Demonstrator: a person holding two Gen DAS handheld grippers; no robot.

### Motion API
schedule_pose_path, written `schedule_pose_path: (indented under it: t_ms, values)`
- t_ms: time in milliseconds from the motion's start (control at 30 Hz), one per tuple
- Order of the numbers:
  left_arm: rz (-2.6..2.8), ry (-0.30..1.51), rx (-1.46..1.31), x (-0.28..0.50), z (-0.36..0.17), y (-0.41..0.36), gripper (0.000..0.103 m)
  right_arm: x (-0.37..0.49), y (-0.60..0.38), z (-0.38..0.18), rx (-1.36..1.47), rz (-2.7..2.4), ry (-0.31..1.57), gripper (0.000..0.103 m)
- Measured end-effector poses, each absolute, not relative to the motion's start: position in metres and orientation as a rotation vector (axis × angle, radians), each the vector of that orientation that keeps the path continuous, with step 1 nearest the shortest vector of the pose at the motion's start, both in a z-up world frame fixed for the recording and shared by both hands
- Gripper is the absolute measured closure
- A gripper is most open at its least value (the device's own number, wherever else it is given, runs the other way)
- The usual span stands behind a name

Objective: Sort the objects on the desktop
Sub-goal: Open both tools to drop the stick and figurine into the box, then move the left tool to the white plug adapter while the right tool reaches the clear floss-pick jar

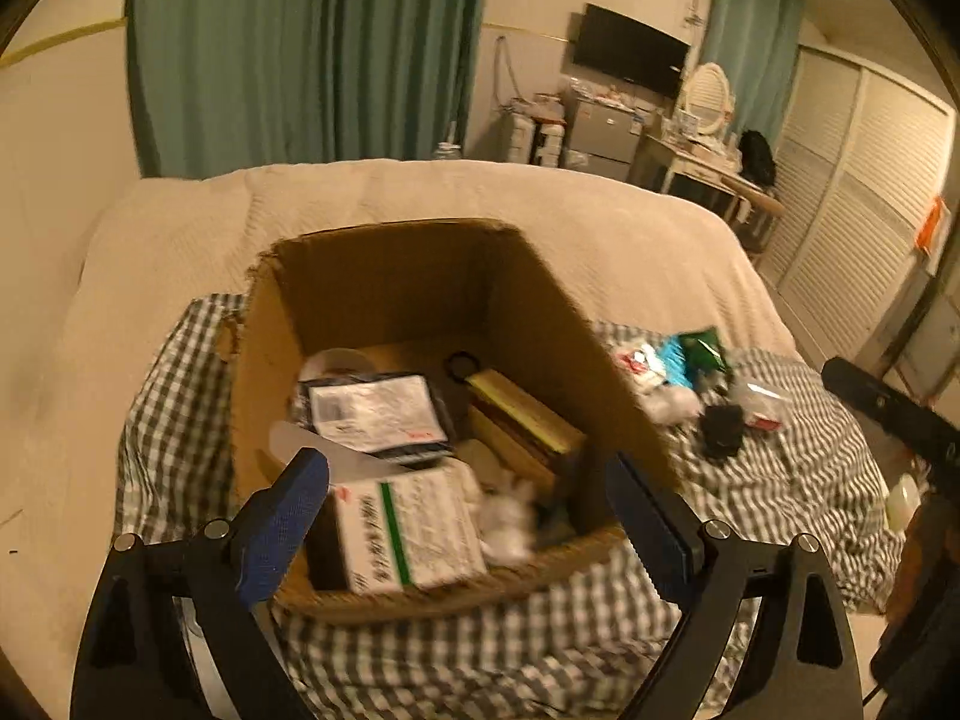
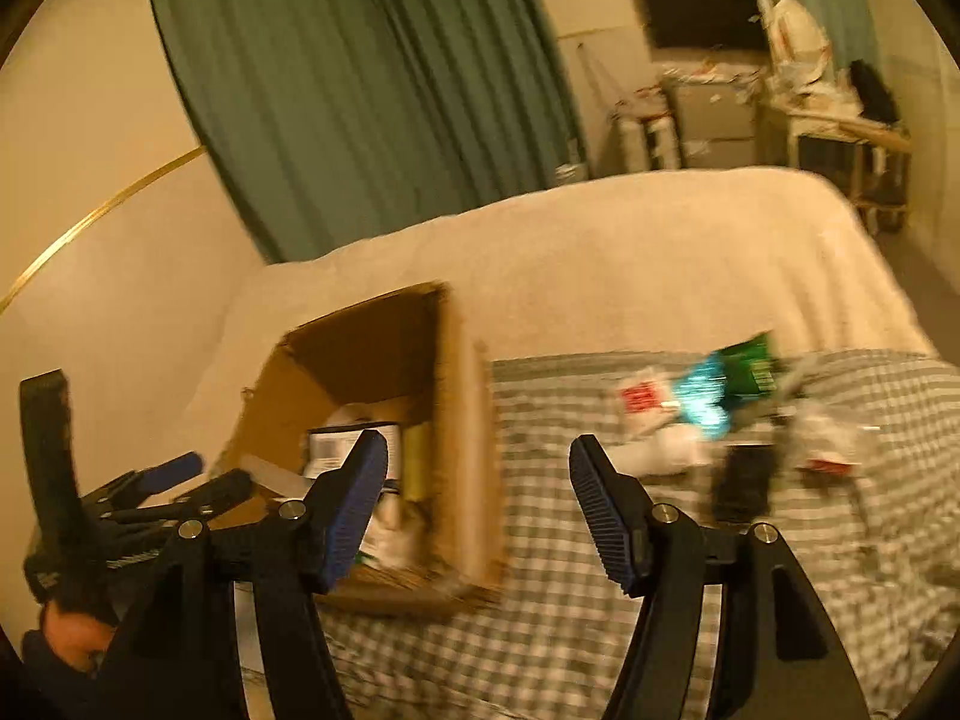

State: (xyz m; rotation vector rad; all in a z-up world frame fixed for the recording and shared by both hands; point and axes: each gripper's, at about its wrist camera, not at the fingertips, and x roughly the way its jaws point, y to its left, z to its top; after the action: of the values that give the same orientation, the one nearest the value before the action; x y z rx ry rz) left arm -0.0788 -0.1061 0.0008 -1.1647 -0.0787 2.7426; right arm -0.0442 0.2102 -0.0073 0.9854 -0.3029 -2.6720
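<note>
1. Left tongs (image 1: 468, 516) stand released above the near end of the cardboard box (image 1: 540, 300), jaws spread wide with nothing between the pads.
2. Right tongs (image 2: 477, 492) are also released, empty, poised over the checked cloth (image 2: 540, 600) just right of the box.
3. Inside the box lie a white carton with a green stripe (image 1: 408, 531), a labelled black packet (image 1: 378, 411) and yellowish books (image 1: 528, 408).
4. Unsorted items sit in a loose heap on the cloth on the bed (image 1: 420, 192): a green packet (image 2: 750, 369), a blue wrapper (image 2: 705, 399), a black object (image 2: 744, 480).
</note>
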Motion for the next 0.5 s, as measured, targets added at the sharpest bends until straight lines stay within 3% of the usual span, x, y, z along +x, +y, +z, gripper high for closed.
schedule_pose_path:
  t_ms: [500]
  values:
    - [2.687,-0.038,-1.024,-0.033,0.043,0.009,0.0,0.047,0.31,0.041,0.893,-2.871,-0.3,0.039]
